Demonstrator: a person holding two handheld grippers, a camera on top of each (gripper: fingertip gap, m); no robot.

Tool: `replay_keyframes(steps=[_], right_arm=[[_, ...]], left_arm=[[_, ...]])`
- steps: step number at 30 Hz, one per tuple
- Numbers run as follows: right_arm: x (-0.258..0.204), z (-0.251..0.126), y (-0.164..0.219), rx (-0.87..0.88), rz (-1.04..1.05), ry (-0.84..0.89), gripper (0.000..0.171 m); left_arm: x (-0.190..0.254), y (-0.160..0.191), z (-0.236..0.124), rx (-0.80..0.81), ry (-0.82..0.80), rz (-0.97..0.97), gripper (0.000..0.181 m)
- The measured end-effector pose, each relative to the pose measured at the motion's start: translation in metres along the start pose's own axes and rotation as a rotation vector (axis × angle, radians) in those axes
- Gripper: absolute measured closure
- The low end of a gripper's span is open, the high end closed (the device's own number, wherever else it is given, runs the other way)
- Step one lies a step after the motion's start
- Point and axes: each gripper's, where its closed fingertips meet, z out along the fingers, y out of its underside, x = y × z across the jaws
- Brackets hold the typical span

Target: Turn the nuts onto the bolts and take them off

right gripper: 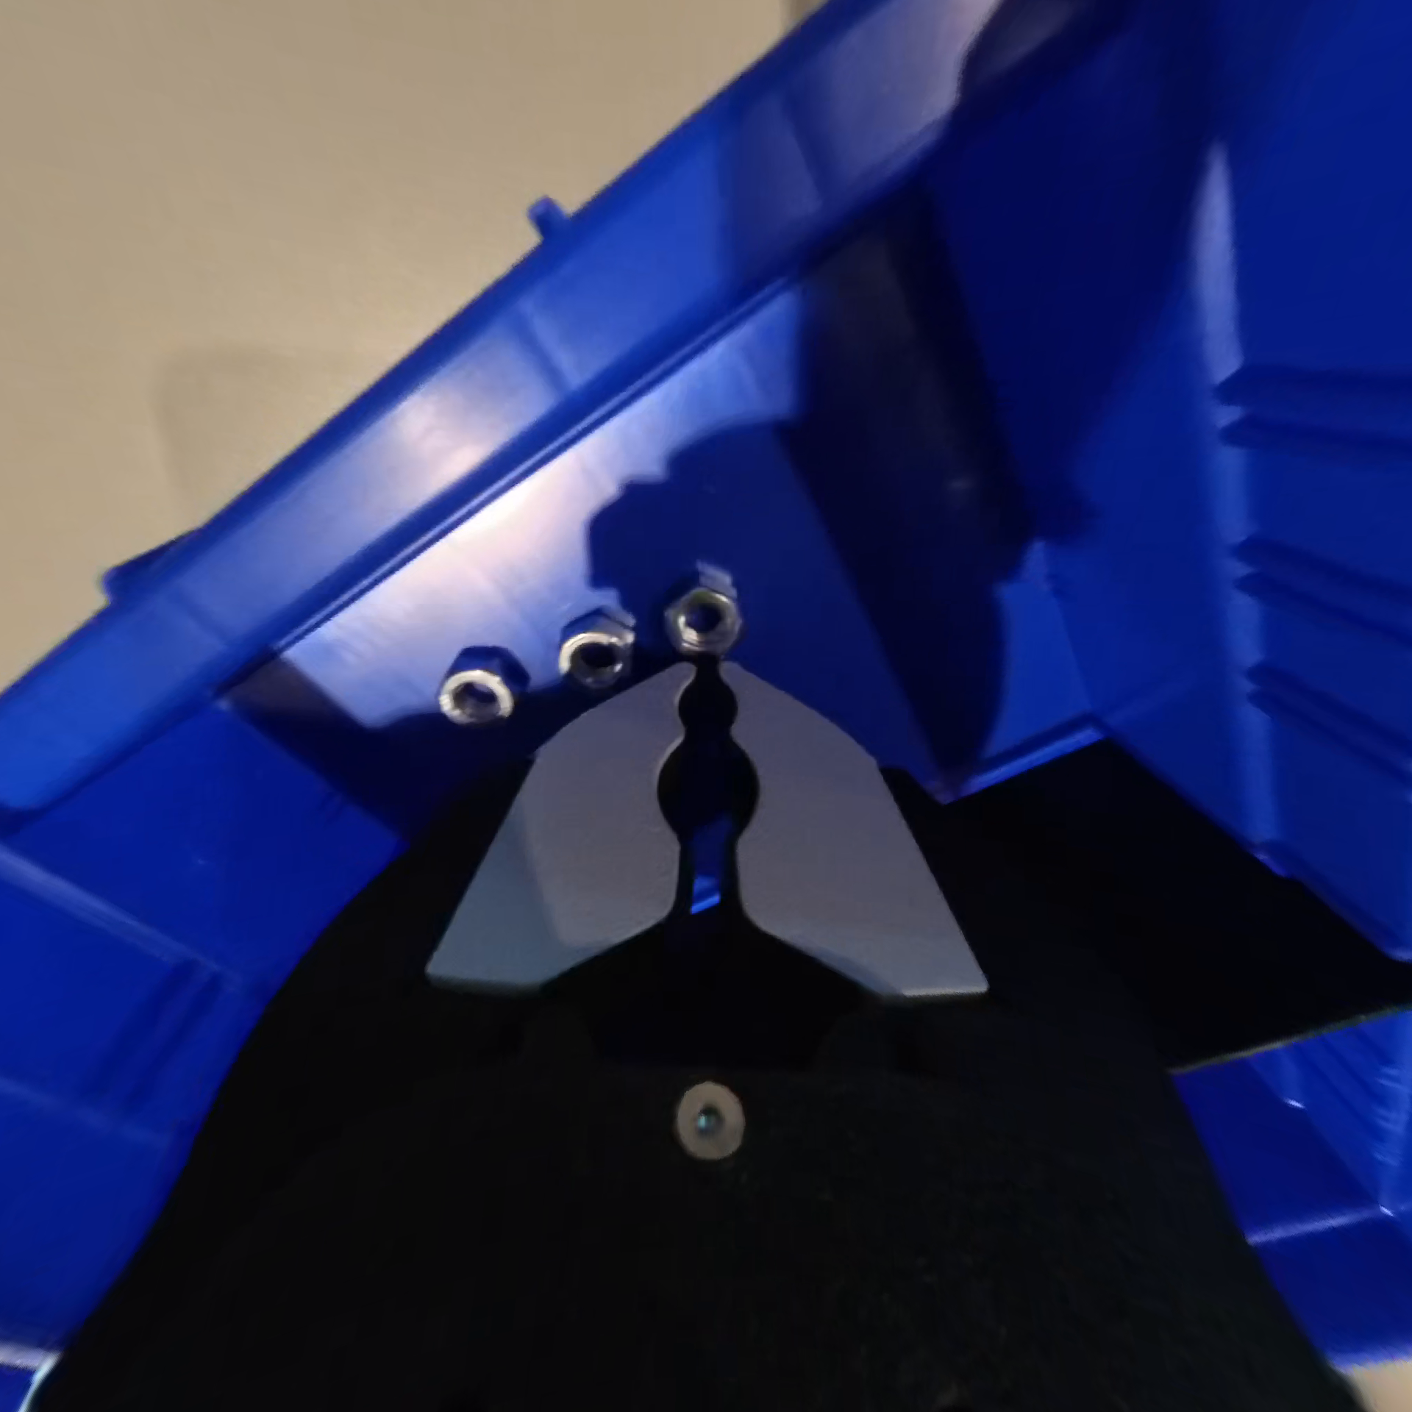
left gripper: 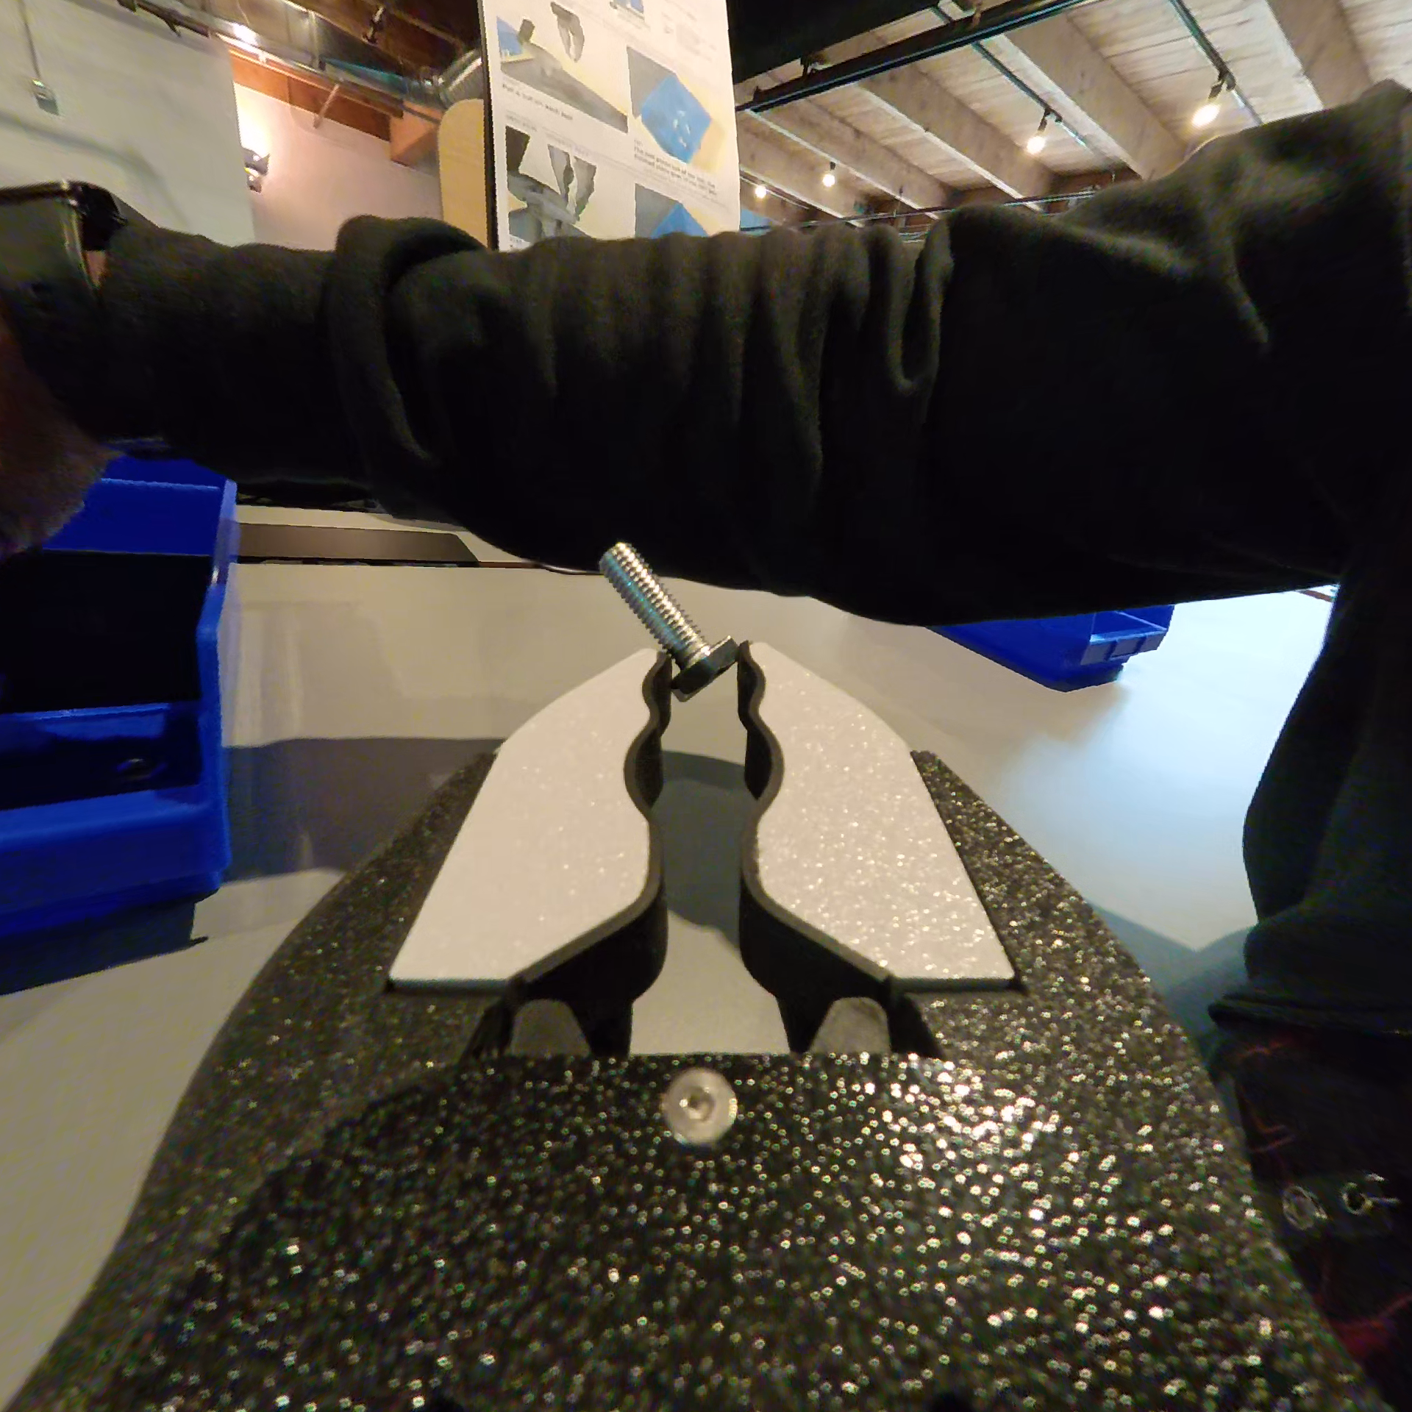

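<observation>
While the left gripper (left gripper: 704, 663) clamps a bolt (left gripper: 666, 620) by its head, shank tilted up and away, the right gripper (right gripper: 704, 666), jaws nearly closed and empty, points at three nuts (right gripper: 587, 655) along the blue bin (right gripper: 428, 428) wall.

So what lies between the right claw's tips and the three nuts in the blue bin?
Nothing. In the right wrist view the shut right claw sits just short of the nearest small silver hex nut; only bare blue plastic bin floor separates them.
</observation>
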Motion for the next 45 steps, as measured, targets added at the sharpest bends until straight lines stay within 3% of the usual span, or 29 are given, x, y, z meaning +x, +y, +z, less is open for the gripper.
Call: replay_keyframes(steps=[4,7,10,16,21,27,29,32,35,38,45], right_arm=[[0.001,0.000,-0.002,0.001,0.000,0.023,0.170],[0.003,-0.003,-0.003,0.014,0.006,0.042,0.149],[0.002,-0.007,-0.011,0.060,0.019,0.031,0.143],[-0.003,-0.002,-0.016,0.078,0.060,-0.023,0.143],[-0.007,0.000,-0.020,0.090,0.090,-0.057,0.153],[-0.005,-0.003,-0.017,0.067,0.098,0.000,0.153],[-0.006,-0.018,-0.019,0.126,0.112,0.052,0.153],[-0.015,-0.074,-0.023,0.327,0.167,0.171,0.153],[-0.052,-0.140,-0.007,0.544,0.236,0.308,0.154],[-0.110,-0.181,0.032,0.750,0.353,0.394,0.154],[-0.247,-0.168,0.139,1.036,0.716,0.451,0.154]], left_arm=[[0.001,0.000,0.000,-0.001,0.006,-0.002,0.165],[0.002,0.001,0.000,-0.001,0.009,-0.002,0.165],[0.002,0.001,0.000,0.000,0.011,-0.007,0.165],[0.003,0.000,0.001,0.000,0.016,-0.004,0.165],[0.004,0.001,0.002,0.000,0.020,-0.008,0.165],[0.004,-0.003,0.003,0.011,0.021,-0.001,0.165],[0.004,-0.003,0.004,0.012,0.021,0.001,0.165],[0.005,-0.003,0.009,0.005,0.029,0.004,0.165],[0.007,-0.006,0.020,-0.003,0.046,0.020,0.165],[0.011,-0.008,0.037,-0.010,0.076,0.048,0.165],[0.040,0.005,0.103,-0.080,0.207,0.106,0.165]])
